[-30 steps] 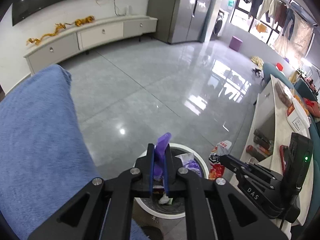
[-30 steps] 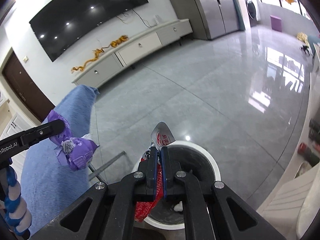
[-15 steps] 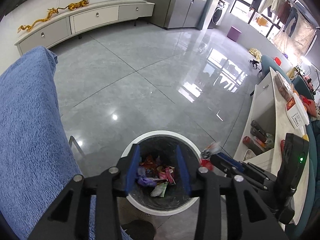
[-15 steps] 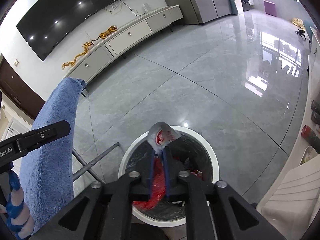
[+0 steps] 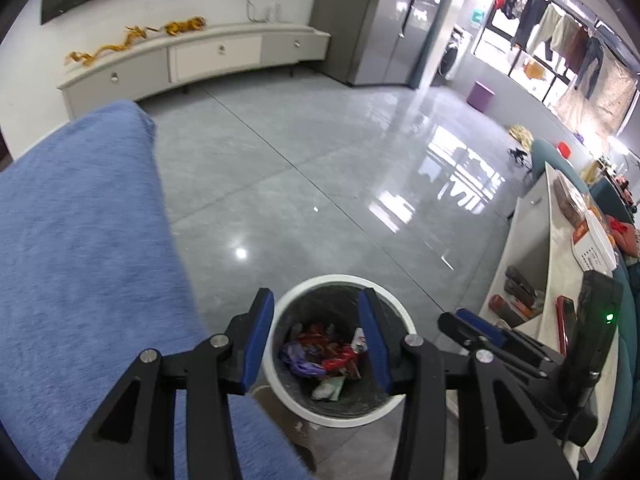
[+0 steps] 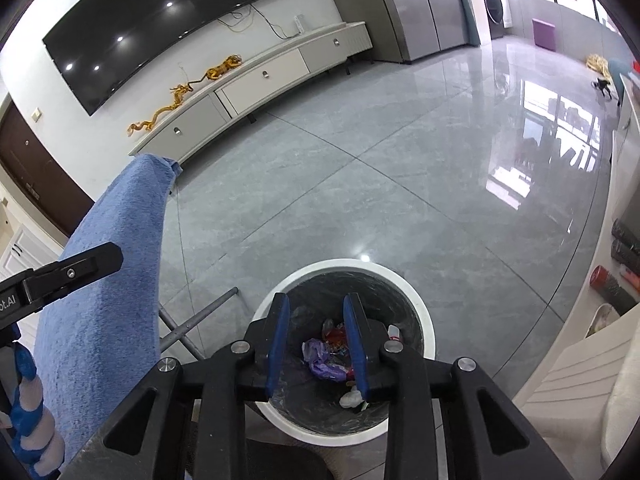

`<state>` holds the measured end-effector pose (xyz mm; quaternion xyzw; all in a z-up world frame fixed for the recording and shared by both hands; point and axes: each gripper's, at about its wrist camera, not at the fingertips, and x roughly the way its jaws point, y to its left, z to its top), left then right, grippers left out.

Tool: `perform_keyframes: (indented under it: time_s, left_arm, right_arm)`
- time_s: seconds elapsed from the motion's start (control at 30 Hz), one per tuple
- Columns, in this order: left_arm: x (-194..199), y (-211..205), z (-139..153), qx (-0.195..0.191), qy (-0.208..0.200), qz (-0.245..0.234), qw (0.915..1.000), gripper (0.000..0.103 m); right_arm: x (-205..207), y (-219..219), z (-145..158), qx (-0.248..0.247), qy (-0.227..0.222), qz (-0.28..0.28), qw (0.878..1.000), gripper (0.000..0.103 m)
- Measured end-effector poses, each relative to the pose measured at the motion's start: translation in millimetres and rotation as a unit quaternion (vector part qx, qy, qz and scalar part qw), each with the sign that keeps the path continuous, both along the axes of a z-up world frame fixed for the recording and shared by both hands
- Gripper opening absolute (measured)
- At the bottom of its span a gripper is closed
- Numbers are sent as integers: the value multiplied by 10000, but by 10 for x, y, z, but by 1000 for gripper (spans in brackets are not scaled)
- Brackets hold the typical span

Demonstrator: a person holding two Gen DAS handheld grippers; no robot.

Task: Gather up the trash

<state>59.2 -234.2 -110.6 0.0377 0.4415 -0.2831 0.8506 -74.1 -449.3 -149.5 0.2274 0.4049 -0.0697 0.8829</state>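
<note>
Glossy grey tile floor [image 5: 304, 184] everywhere, long white TV cabinet [image 5: 208, 60] along the far wall, laundry hanging by the far right windows. Right at the near edge, smack in the middle: white-rimmed trash bin [image 5: 340, 280] with a dark liner.

Progress check, going by what's visible: already a decent pile at the bottom of the bin. Purple wrapper [image 5: 298, 360] on the left side of the heap, red wrappers [image 5: 334, 354] in the middle, some pale crumpled bits nearer. Same heap in the right wrist view: purple wrapper [image 6: 320, 358], red bits beside it, white scrap near the bottom.

Left gripper [image 5: 318, 340] hovering over the bin, blue pads well apart, nothing between them, just the trash far below showing through the gap. Right gripper [image 6: 316, 344] also over the bin, jaws opening at this moment, narrower gap than the left, also empty; nothing pinched, only bin contents behind. Also visible at the right of the left wrist view [image 5: 472, 326], tips poking in over the rim.

So both hands empty, both above the bin: looks like a drop-off step wrapped up or about to be. What's left? Hard to say. No loose litter spotted on the floor in these views. Blue towel-covered thing [image 5: 80, 240] on the left looks bare on top. Cluttered white counter [image 5: 556, 280] on the right holds stuff, can't tell if any counts as trash. Probably time to go hunting for more.
</note>
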Motion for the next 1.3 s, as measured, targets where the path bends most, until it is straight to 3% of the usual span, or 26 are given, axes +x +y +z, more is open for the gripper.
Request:
perform_keyframes:
  time_s: [0.1, 0.17, 0.33, 0.5, 0.73, 1.0, 1.13, 1.3]
  left_arm:
    - [-58, 234, 108, 26, -254, 223, 9994, 50]
    - [-104, 419, 199, 34, -482, 441, 9979, 63]
    - [-196, 913, 343, 173, -910, 1039, 9903, 64]
    - [-319, 1389, 414, 325, -1249, 1588, 9788, 64]
    - [-543, 1937, 603, 260, -1630, 2045, 9648, 64]
    - [-644, 2195, 758, 209, -1920, 2369, 9521, 66]
    - [-714, 2242, 779, 170, -2017, 2468, 9477, 74]
    - [-702, 2233, 746, 179, -1991, 2549, 9461, 78]
  right_arm:
    - [-8, 105, 137, -97, -118, 87, 9998, 32]
    - [-8, 194, 226, -149, -212, 160, 9995, 39]
    - [23, 486, 453, -312, -413, 372, 9980, 55]
    - [43, 839, 611, -533, -554, 654, 9949, 62]
    - [36, 1337, 811, -956, -763, 1067, 9867, 76]
    - [-17, 1704, 1047, -1471, -1116, 1214, 9753, 93]
    - [-39, 1763, 1129, -1610, -1273, 1139, 9721, 103]
    - [-21, 1729, 1101, -1670, -1272, 1043, 9721, 103]
